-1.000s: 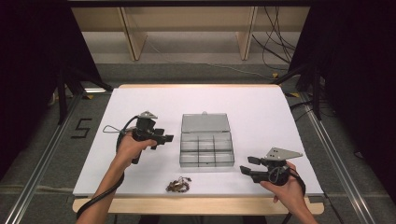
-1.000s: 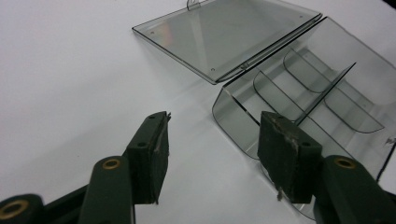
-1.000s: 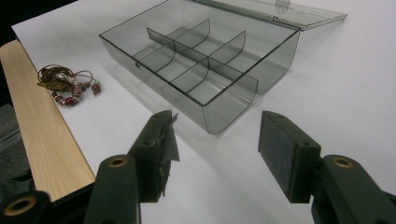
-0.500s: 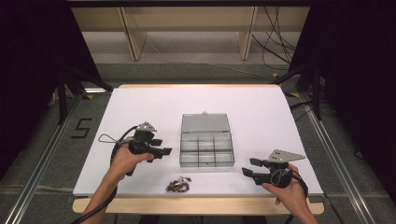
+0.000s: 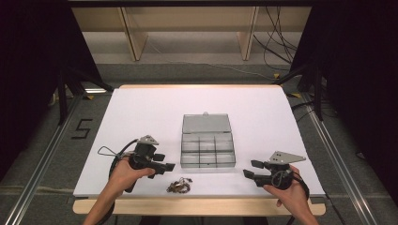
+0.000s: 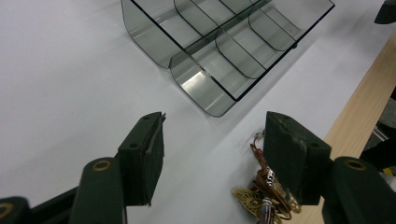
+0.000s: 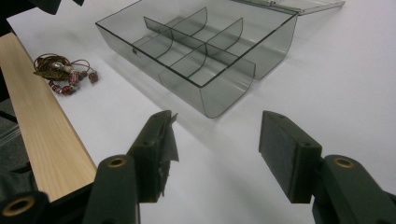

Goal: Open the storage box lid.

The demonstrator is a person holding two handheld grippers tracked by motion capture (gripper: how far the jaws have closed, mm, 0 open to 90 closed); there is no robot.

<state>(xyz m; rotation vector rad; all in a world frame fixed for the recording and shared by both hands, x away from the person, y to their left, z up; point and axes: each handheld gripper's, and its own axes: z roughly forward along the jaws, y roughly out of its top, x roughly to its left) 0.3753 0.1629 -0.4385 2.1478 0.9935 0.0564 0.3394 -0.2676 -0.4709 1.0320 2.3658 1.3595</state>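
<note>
Closing in on the necklace (image 6: 264, 196), the left gripper (image 5: 164, 168) is opening its empty jaws; next, straddling and pinching it. The right gripper (image 5: 249, 168) is waiting open beside the box (image 5: 208, 152).

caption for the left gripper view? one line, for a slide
Open left gripper above white table, beaded jewellery by one jaw, clear divided box beyond.

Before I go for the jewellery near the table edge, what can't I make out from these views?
- Jewellery: in the left gripper view, the right pad and the bottom edge hide part of it; whether it is one piece or several is unclear.
- Jewellery in the high view: too small for detail.
- Box lid: cut off by the top edge in the right gripper view.
</note>
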